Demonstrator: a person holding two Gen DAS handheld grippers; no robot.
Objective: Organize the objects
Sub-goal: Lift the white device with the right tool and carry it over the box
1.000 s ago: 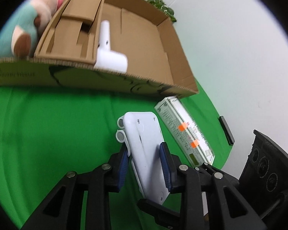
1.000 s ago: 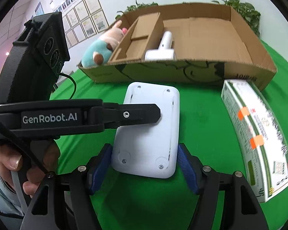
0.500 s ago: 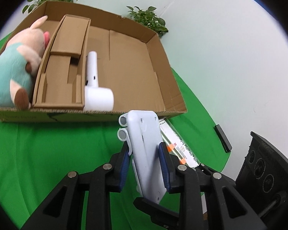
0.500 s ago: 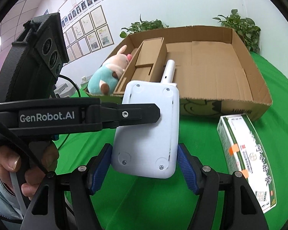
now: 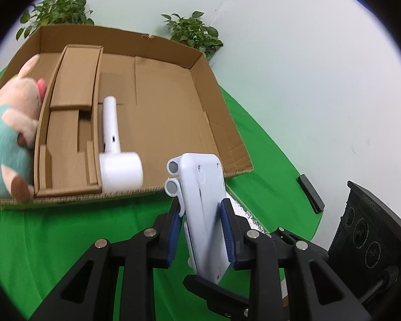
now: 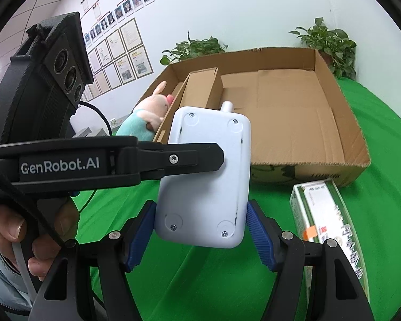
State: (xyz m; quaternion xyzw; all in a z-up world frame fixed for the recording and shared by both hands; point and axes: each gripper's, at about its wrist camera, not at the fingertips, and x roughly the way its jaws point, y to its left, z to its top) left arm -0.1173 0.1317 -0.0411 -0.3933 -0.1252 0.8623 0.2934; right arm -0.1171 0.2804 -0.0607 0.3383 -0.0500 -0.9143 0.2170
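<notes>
Both grippers hold one flat white plastic device [image 5: 204, 211], also in the right wrist view [image 6: 204, 176], in the air in front of the open cardboard box [image 5: 171, 101]. My left gripper [image 5: 200, 230] is shut across its thin faces. My right gripper [image 6: 200, 232] is shut across its wide lower end. The left gripper's finger [image 6: 173, 159] crosses the device in the right wrist view. Inside the box lie a white hair-dryer-shaped item [image 5: 115, 155], a cardboard insert [image 5: 72, 123] and a plush pig [image 5: 10, 131].
A green and white carton [image 6: 331, 222] lies on the green cloth right of the device, near the box's front corner. A small black bar [image 5: 310, 192] lies at the cloth's right edge. Potted plants [image 6: 326, 42] stand behind the box. A white wall is close behind.
Both grippers have lifted the white device off the green cloth and carried it up and toward the box. The carton stays on the cloth.
</notes>
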